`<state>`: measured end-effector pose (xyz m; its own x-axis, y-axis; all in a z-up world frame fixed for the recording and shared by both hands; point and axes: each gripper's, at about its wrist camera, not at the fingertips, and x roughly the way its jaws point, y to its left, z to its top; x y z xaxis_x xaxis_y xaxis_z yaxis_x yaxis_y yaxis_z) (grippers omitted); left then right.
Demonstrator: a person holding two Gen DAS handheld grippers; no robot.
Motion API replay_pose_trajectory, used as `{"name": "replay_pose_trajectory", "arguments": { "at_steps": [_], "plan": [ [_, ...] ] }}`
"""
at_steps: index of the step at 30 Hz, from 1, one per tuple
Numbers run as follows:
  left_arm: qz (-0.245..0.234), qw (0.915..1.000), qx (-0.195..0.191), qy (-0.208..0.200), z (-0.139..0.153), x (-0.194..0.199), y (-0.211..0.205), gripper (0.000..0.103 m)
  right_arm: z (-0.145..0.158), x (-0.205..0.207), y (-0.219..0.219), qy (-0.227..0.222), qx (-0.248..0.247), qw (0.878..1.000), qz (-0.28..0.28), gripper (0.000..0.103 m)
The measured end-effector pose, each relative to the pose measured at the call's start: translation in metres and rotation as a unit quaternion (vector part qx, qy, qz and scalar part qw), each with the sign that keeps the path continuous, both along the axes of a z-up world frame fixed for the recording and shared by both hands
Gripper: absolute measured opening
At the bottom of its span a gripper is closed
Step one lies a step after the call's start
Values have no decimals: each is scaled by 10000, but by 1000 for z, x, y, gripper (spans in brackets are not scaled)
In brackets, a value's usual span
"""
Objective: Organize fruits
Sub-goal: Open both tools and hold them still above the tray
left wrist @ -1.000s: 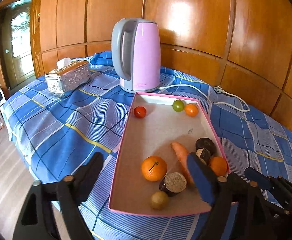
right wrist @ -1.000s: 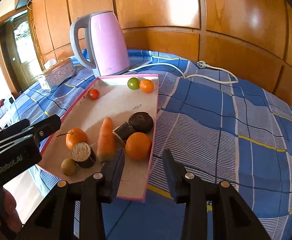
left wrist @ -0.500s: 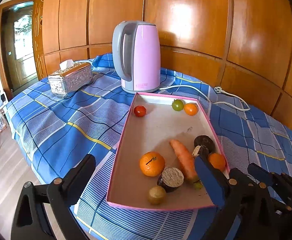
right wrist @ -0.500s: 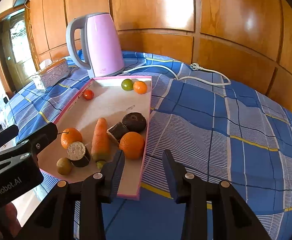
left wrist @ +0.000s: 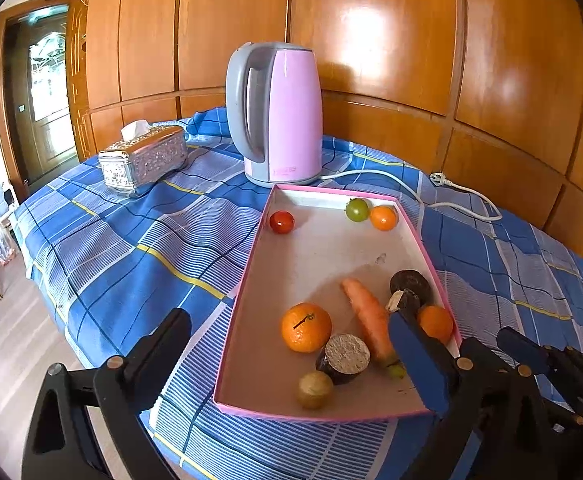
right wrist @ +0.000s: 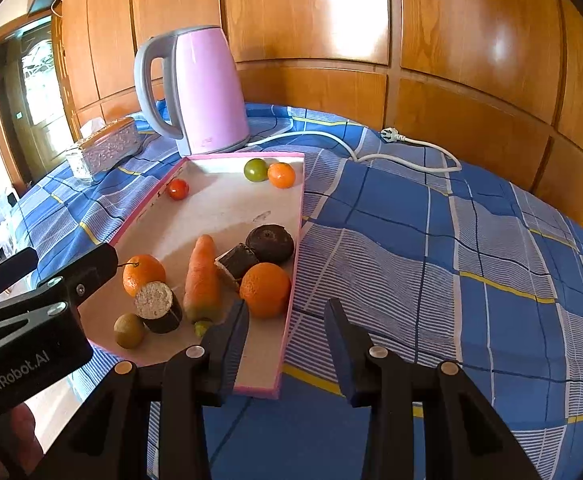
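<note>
A pink-rimmed tray [left wrist: 333, 416] [right wrist: 291, 280] lies on the blue checked cloth. It holds two oranges [left wrist: 306, 327] [right wrist: 265, 289], a carrot [left wrist: 367, 317] [right wrist: 202, 276], dark cut pieces [left wrist: 343, 358] [right wrist: 270, 242], a kiwi [left wrist: 314, 389] [right wrist: 128, 330], a red tomato [left wrist: 281, 222] [right wrist: 178, 189], a green fruit [left wrist: 357, 209] [right wrist: 255, 169] and a small orange fruit [left wrist: 383, 217] [right wrist: 281, 175]. My left gripper [left wrist: 291, 352] is open and empty, straddling the tray's near left part. My right gripper [right wrist: 287, 332] is open and empty over the tray's near right corner.
A pink kettle [left wrist: 277, 114] [right wrist: 195, 88] stands behind the tray, its white cord [right wrist: 371, 152] trailing right. A silver tissue box [left wrist: 143, 158] [right wrist: 105, 146] sits at the left. The table edge drops to the floor [left wrist: 3, 340] on the left.
Both grippers have drawn back and risen a little from the tray. The fruits have not moved.
</note>
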<state>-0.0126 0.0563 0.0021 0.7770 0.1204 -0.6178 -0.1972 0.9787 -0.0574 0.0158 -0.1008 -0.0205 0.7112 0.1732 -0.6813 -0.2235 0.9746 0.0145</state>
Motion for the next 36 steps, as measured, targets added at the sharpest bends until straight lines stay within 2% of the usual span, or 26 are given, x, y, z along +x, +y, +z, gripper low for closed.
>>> {"name": "replay_pose_trajectory", "arguments": {
  "at_steps": [36],
  "plan": [
    [-20, 10000, 9, 34, -1, -1, -2, 99, 0, -2, 2, -32, -3, 10000, 4, 40]
  ]
}}
